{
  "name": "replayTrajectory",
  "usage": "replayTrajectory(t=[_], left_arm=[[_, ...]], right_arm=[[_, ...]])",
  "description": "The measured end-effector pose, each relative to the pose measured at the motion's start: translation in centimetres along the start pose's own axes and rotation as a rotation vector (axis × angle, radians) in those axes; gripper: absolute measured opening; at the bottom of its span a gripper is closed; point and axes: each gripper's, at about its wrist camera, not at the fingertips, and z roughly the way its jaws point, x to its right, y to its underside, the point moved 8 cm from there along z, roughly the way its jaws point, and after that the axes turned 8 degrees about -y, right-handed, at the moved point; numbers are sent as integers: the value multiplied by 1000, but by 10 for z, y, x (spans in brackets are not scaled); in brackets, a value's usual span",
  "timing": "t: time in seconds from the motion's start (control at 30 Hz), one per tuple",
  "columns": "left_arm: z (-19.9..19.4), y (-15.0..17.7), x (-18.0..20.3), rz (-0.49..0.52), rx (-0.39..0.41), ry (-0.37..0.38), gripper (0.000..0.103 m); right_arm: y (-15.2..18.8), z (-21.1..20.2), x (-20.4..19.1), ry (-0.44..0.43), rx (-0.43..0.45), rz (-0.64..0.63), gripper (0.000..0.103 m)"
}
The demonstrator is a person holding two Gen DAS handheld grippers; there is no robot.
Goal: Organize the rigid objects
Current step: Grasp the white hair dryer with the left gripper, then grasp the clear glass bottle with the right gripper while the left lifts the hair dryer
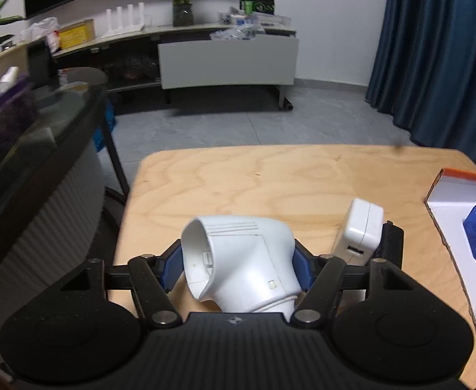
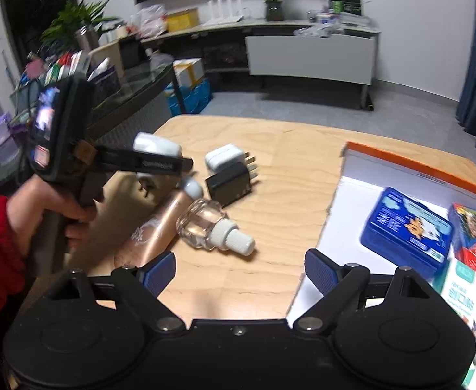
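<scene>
Left wrist view: the left gripper [image 1: 238, 268] has its blue pads pressed against both sides of a white elbow-shaped plastic piece [image 1: 238, 260], pinching it over the wooden table [image 1: 254, 178]. The piece's open mouth faces 10 o'clock. At 2 o'clock from it a white power adapter [image 1: 361, 230] stands just beside the right finger. Bare wood stretches toward 12 o'clock up to the table's far edge.

Right wrist view: the right gripper [image 2: 239, 271] is spread wide with nothing between its pads. At 11 o'clock lies a clear glass bottle [image 2: 205, 224] with a white cap; beyond it, a black plug adapter [image 2: 230, 182]. At 3 o'clock an orange-rimmed white box [image 2: 351, 195] holds a blue tin [image 2: 407, 227]. A hand [image 2: 40, 211] in a red sleeve grips the other gripper at 9 o'clock.
</scene>
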Motion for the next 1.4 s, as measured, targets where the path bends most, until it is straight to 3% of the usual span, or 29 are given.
replayTrajectory(t=[0.2, 0.43, 0.57, 0.73, 0.83, 0.97, 1.03, 1.07, 1.1, 1.13, 1.4], left_arm=[[-35, 6, -21, -40, 38, -39, 68], [-64, 18, -43, -102, 45, -56, 68], [-80, 27, -46, -134, 54, -45, 68], [-89, 42, -37, -140, 50, -28, 68], [-92, 50, -33, -137, 41, -15, 68], [-99, 56, -31, -146, 40, -10, 68], [-104, 61, -28, -135, 46, -13, 68], [-106, 61, -27, -133, 46, -13, 68], [-108, 63, -25, -132, 48, -11, 68], [-110, 63, -23, -131, 49, -9, 68], [-123, 65, -6, -104, 72, 7, 68]], right_arm=[[-4, 18, -36, -110, -25, 37, 102], [-2, 32, -59, -127, -69, 96, 98], [18, 10, -58, -109, -95, 48, 98], [57, -3, -61, -35, -158, -33, 99], [64, -4, -61, 15, -159, -59, 99], [68, 9, -54, 57, -193, 10, 100], [69, 10, -50, 48, -165, 55, 100], [68, 9, -49, 62, -150, 59, 90], [66, 7, -49, 72, -129, 55, 65], [64, 5, -50, 58, -112, 56, 56], [55, -20, -53, 81, 0, 21, 48]])
